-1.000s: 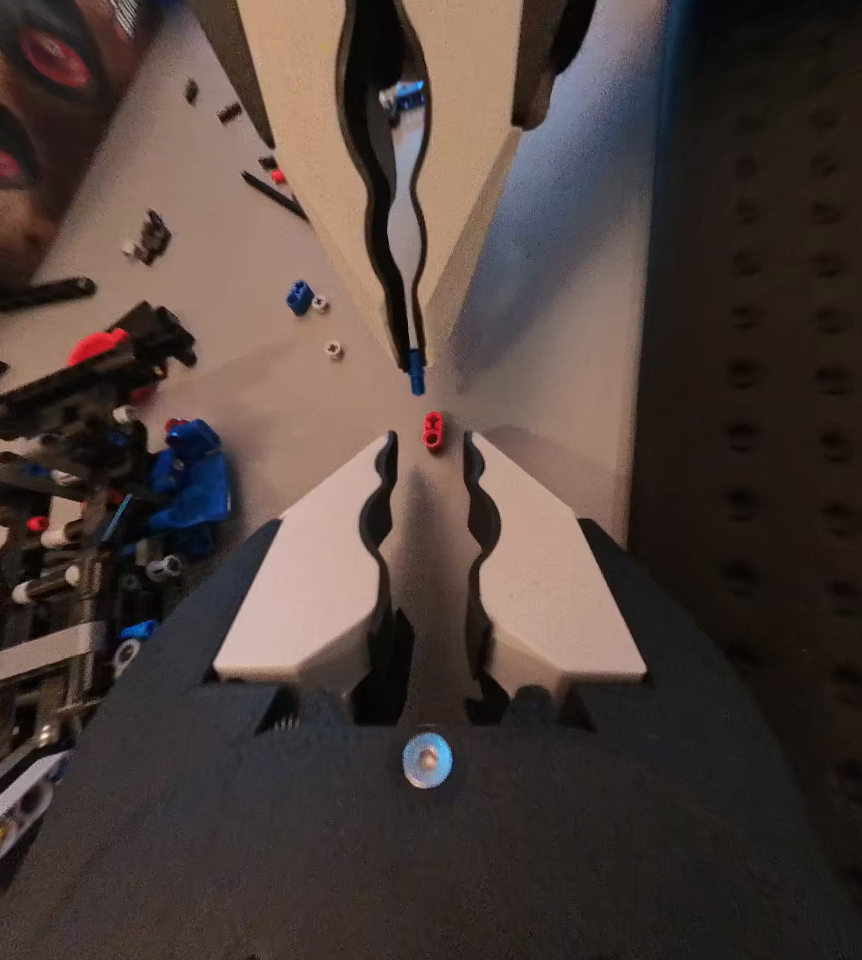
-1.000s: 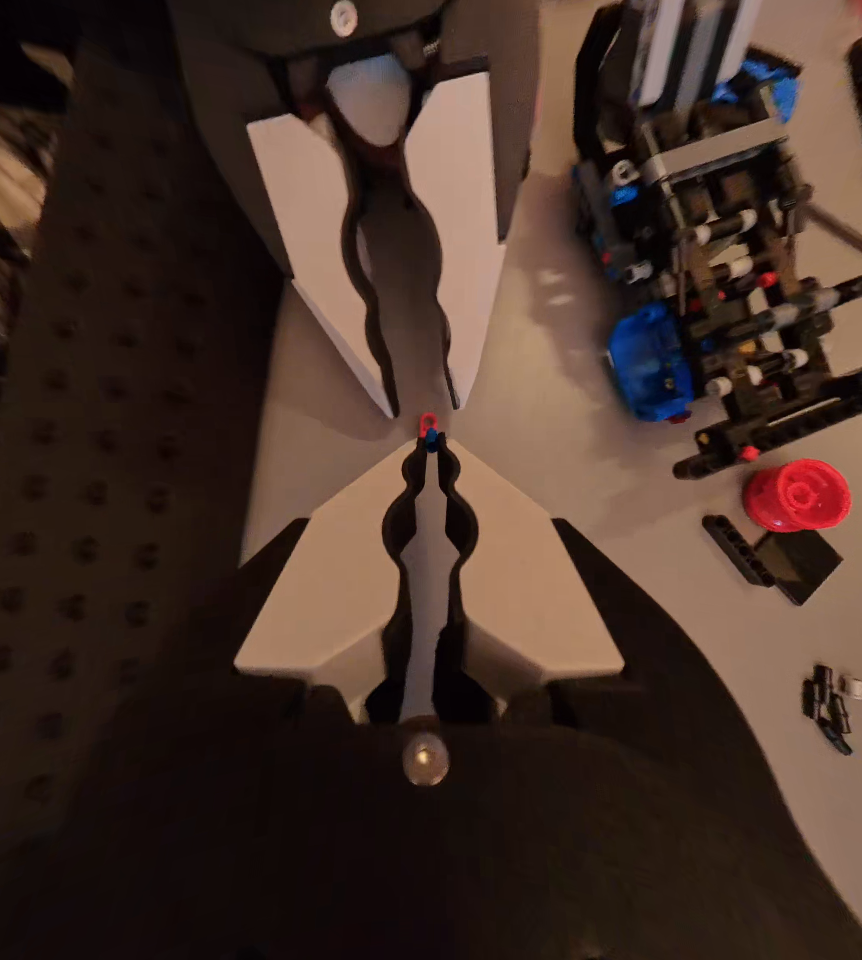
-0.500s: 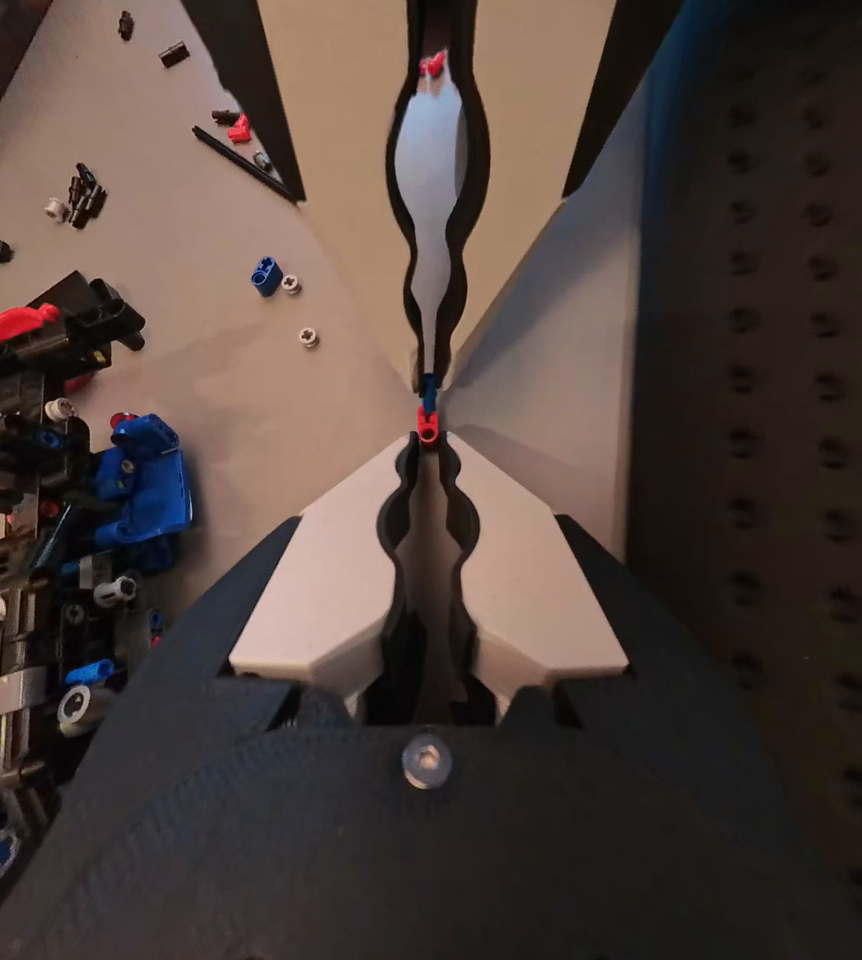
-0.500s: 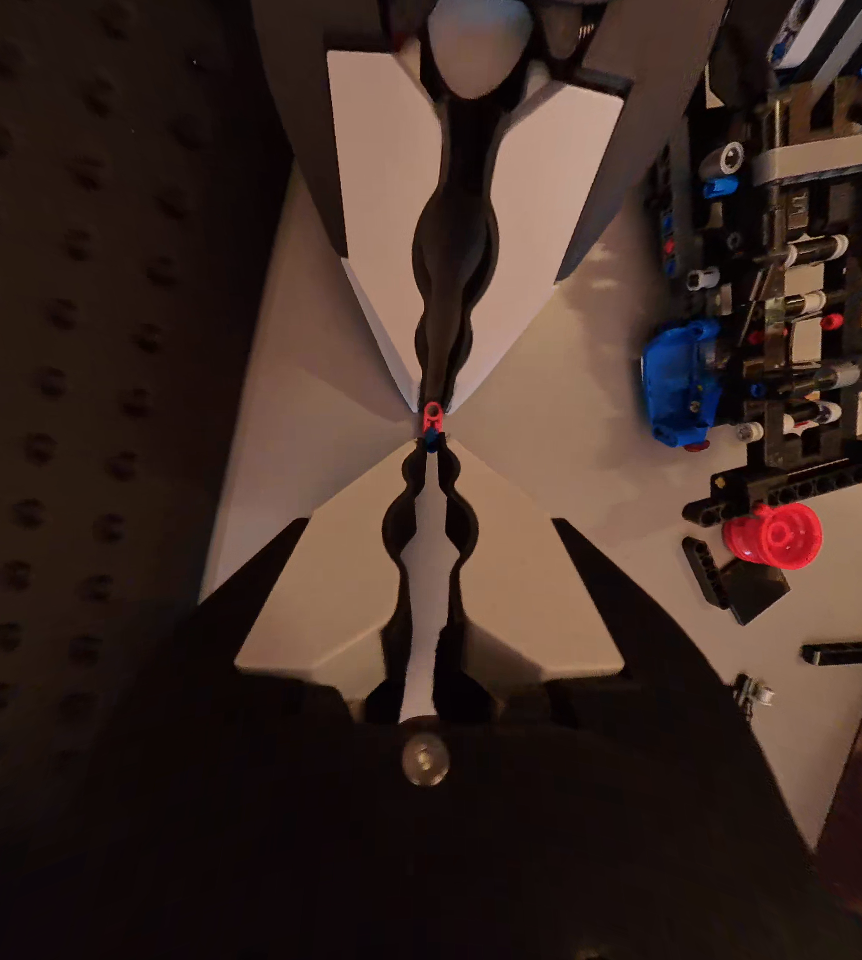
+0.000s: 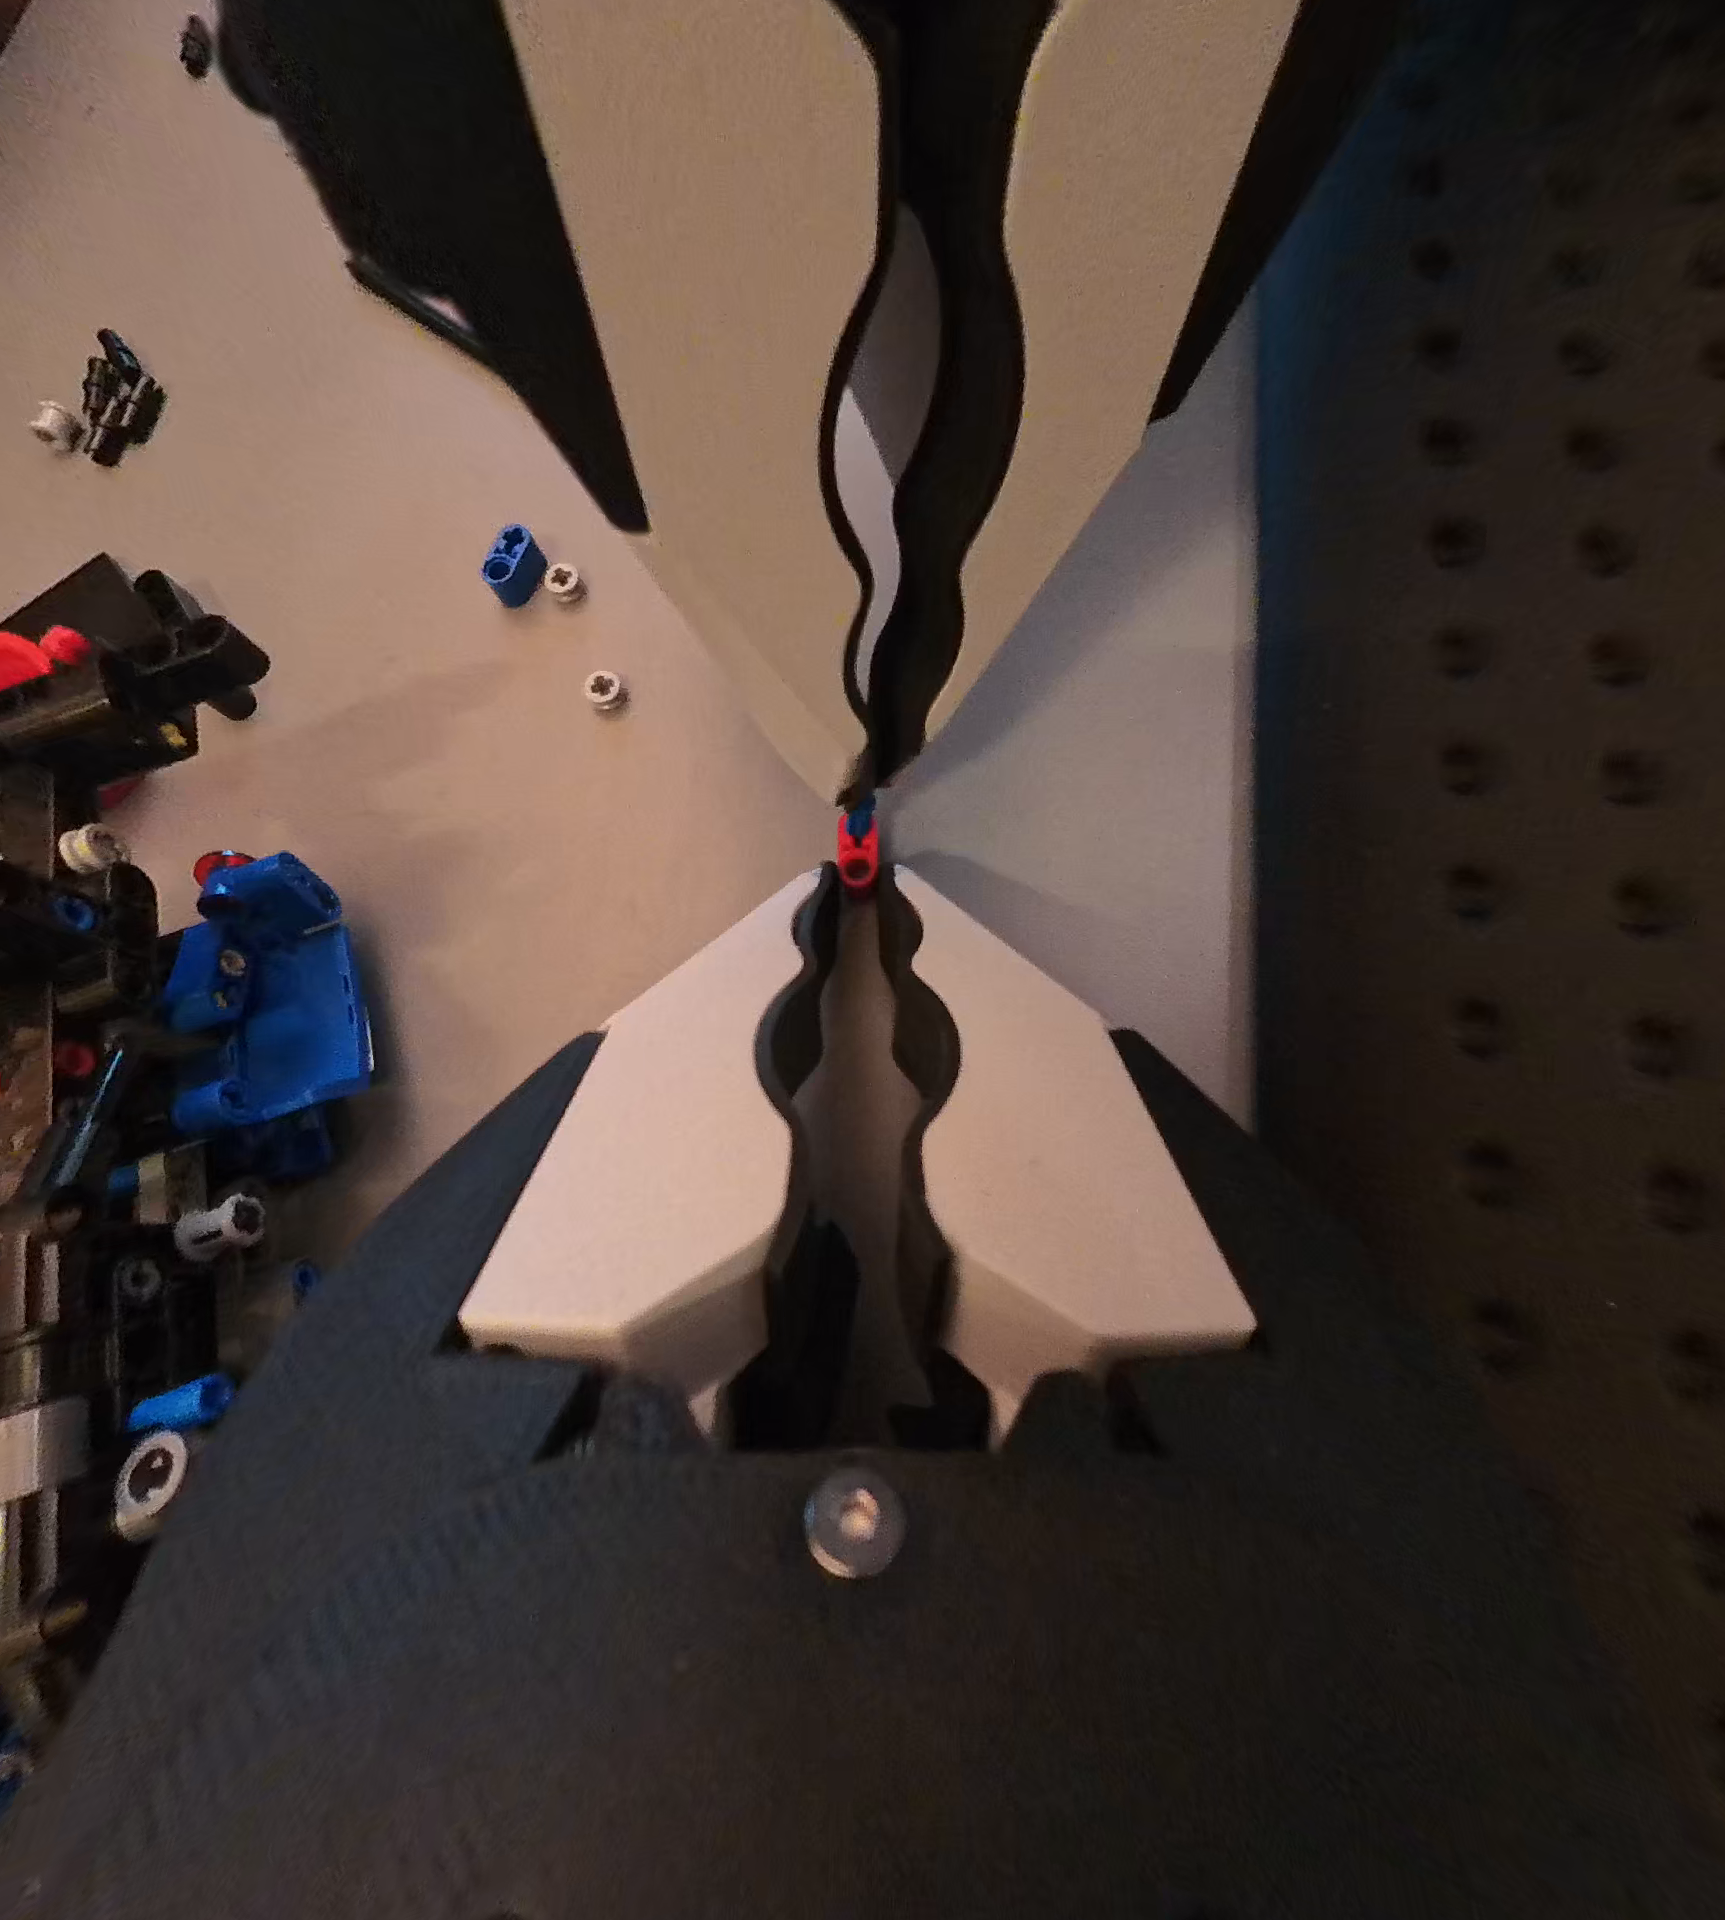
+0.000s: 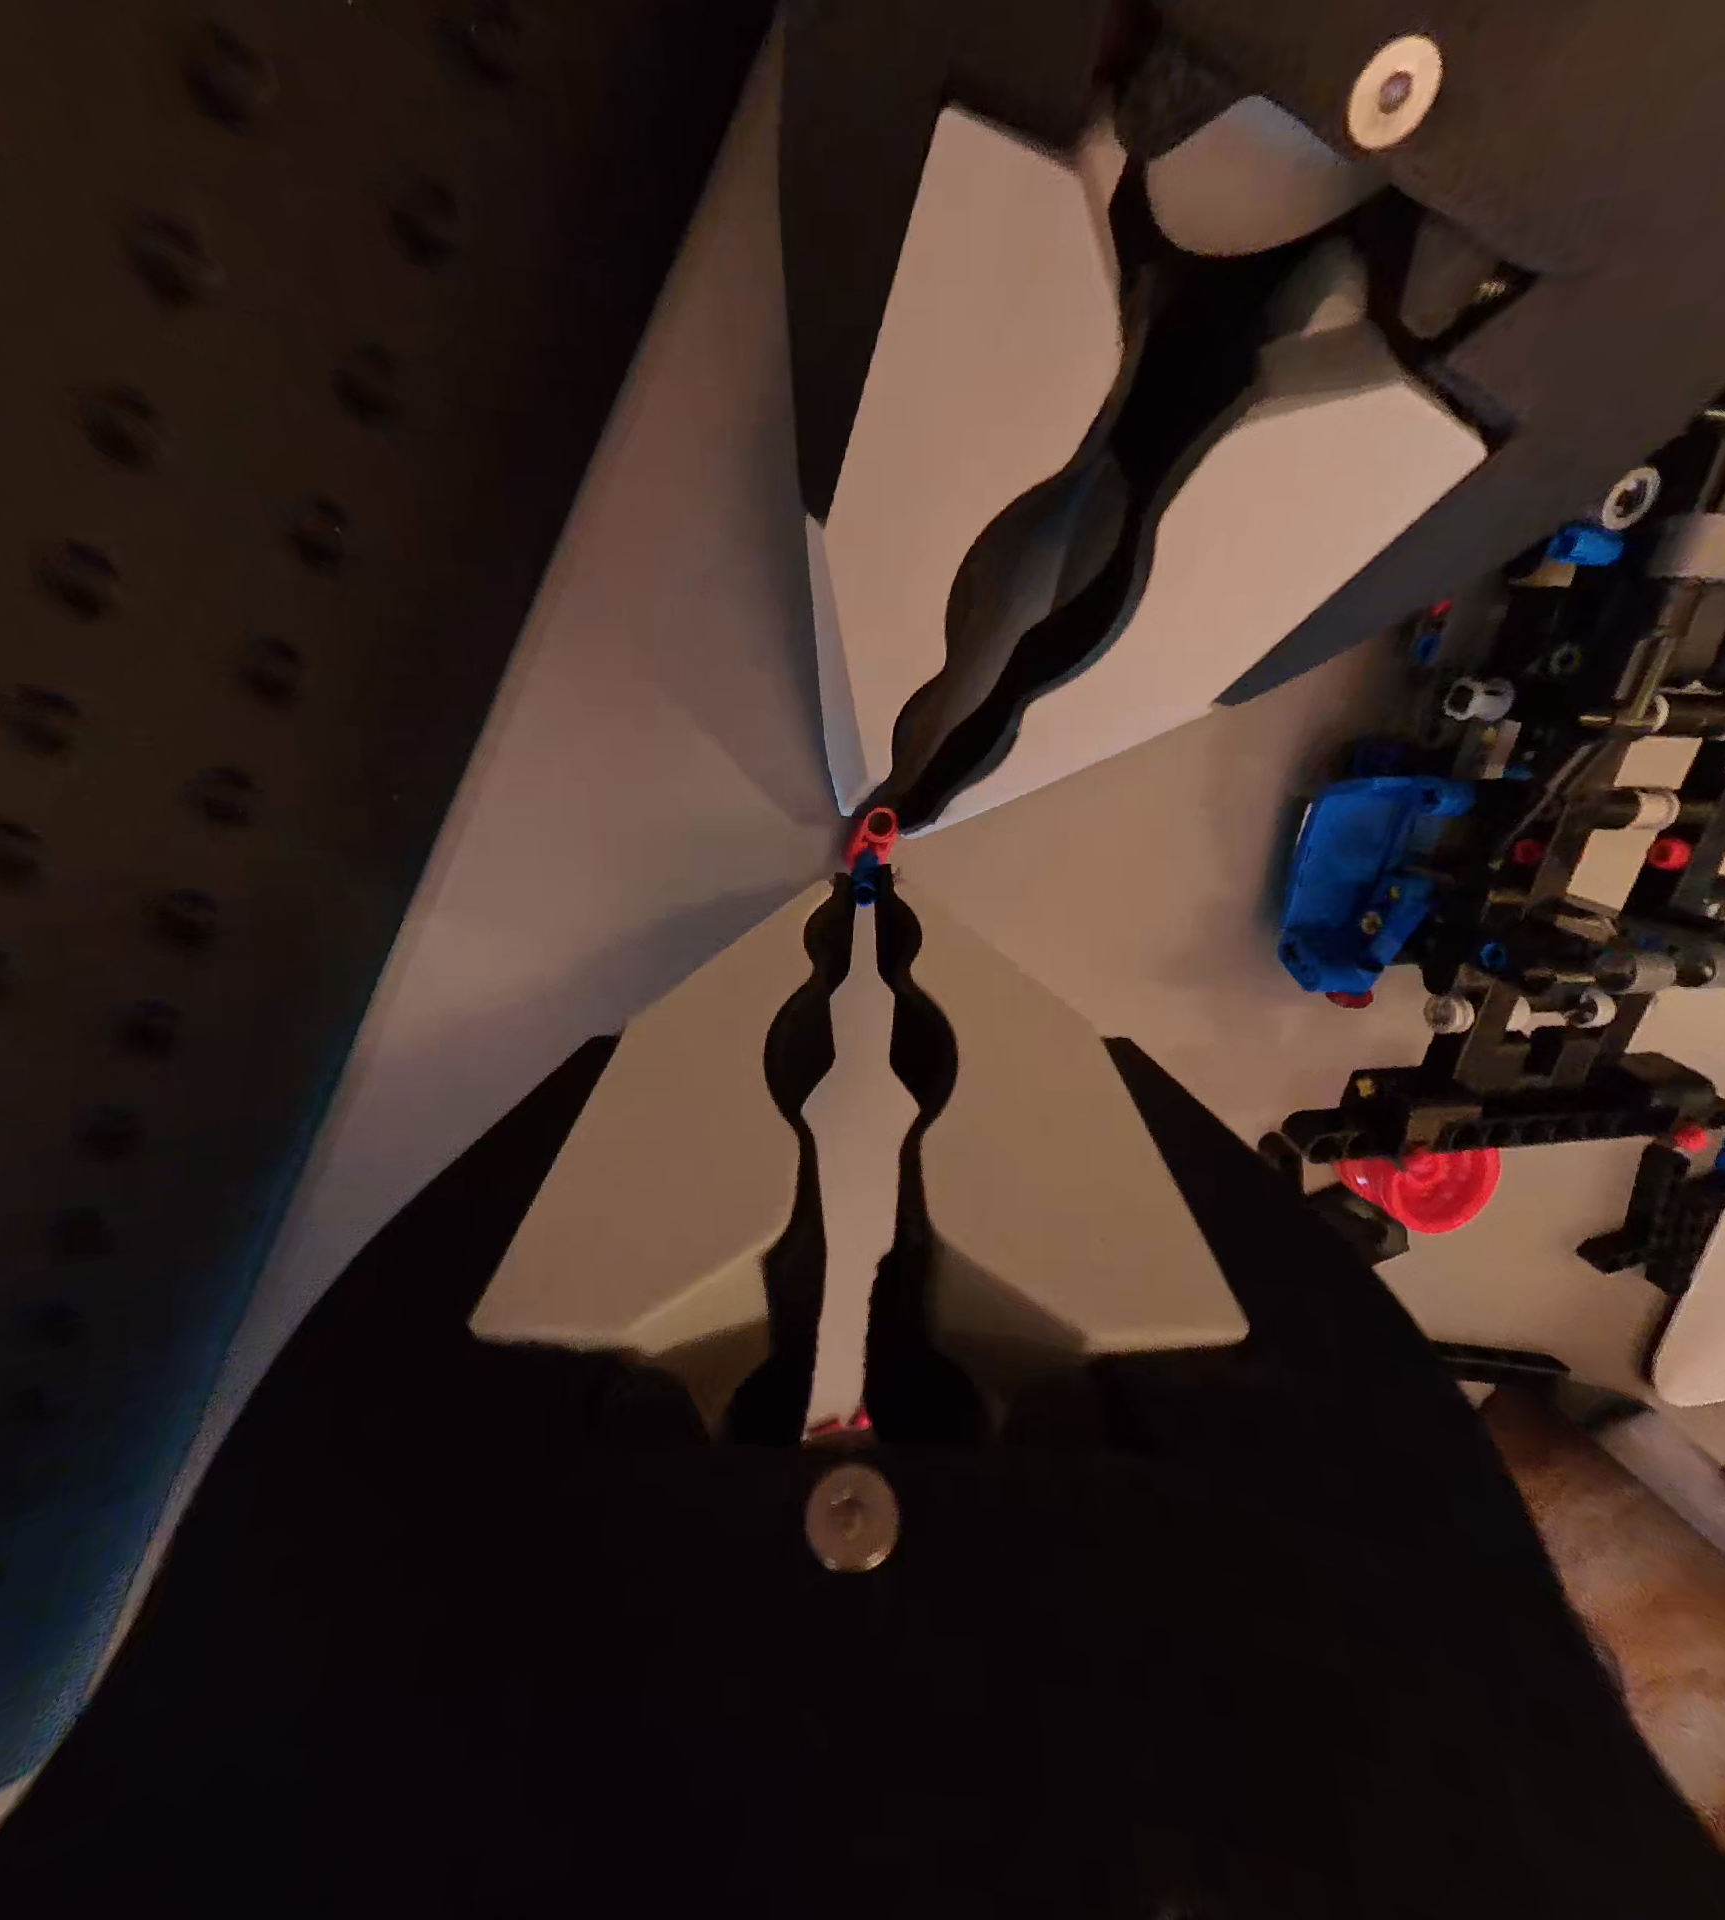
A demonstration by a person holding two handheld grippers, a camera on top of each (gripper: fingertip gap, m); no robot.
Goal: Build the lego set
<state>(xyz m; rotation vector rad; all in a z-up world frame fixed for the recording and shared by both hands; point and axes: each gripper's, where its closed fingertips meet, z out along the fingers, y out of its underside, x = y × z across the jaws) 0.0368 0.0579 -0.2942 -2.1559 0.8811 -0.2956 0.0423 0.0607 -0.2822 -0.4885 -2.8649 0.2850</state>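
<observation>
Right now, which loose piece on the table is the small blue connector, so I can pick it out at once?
In the left wrist view, start at the big black lego model at the left edge and look up and right across the grey table. The blue connector lies there alone, with two holes. Its neighbours are two tiny pale round bushes; it alone is blue.

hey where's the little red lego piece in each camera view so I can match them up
Left wrist view: red piece just above centre, pinched at the left gripper tips.
Right wrist view: red piece just above centre, at the far gripper's tips.
Shared landmark: blue block on the model.
</observation>
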